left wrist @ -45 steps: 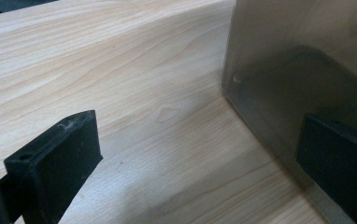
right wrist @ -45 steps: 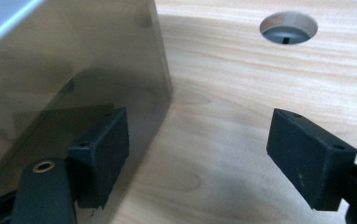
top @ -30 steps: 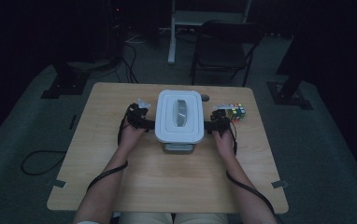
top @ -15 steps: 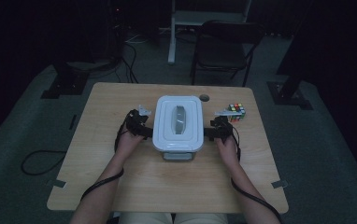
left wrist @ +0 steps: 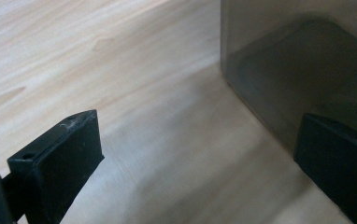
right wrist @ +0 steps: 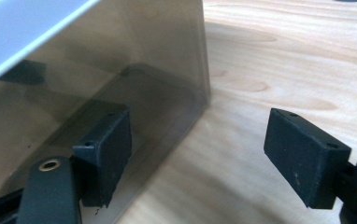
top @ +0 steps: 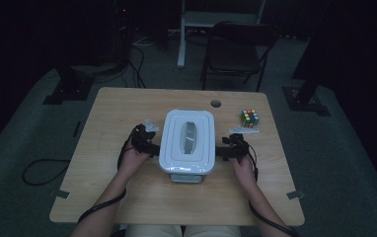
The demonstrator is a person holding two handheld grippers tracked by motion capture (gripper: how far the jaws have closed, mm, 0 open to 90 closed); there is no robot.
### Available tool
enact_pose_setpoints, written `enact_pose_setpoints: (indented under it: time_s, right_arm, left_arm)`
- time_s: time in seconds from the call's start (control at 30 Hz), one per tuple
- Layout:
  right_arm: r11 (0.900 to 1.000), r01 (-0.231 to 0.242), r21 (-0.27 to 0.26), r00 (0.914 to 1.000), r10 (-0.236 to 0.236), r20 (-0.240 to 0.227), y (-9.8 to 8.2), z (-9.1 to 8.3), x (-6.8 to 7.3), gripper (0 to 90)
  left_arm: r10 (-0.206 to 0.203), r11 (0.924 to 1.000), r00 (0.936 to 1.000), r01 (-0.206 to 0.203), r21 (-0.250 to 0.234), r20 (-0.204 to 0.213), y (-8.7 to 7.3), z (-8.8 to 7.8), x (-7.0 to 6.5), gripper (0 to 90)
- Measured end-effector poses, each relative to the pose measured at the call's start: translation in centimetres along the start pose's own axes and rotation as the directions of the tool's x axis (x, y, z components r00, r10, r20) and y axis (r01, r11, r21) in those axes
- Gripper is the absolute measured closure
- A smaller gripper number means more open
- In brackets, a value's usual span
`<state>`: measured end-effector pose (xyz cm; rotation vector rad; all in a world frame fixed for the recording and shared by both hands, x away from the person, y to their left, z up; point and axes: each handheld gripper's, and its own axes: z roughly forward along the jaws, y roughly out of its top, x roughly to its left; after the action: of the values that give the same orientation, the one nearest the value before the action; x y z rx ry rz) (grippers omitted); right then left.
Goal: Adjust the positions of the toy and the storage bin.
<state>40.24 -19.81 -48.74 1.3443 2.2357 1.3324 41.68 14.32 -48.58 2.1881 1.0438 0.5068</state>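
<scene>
A clear plastic container with a white lid [top: 187, 140] stands on the middle of the wooden table [top: 122, 106]. My left gripper [top: 149, 145] sits against its left side and my right gripper [top: 224, 150] against its right side. In the left gripper view the jaws of the left gripper [left wrist: 197, 135] stand wide apart over bare wood, one jaw beside the container wall [left wrist: 307, 60]. In the right gripper view the right gripper [right wrist: 200, 126] is open too, one jaw by the clear wall [right wrist: 120, 60] and the other over the table. Nothing lies between either pair of jaws.
A colourful puzzle cube [top: 249, 118] rests on the table at the back right, near a round cable hole [top: 215, 103]. A dark folding chair [top: 238, 47] and stand legs are on the floor beyond the table's far edge.
The container has slid toward the person's side of the table, and both grippers have come back with it at its sides. The jaws look as open as before.
</scene>
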Motion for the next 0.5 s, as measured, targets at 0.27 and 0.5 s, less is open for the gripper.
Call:
enact_pose_setpoints:
  time_s: [0.27,0.5]
  right_arm:
    - [1.000,0.012,-0.019,0.9990,-0.013,-0.042,-1.3,-1.5,1.5,23.0]
    - [0.999,0.045,0.002,0.9968,-0.045,-0.066,-2.6,-2.2,2.7,22.9]
  left_arm:
    - [0.036,0.9993,0.9993,-0.036,0.006,-0.004,-1.6,-1.9,-1.6,1.7]
    - [0.026,0.9997,0.9996,-0.026,-0.001,0.007,-3.2,-3.4,-2.1,1.7]
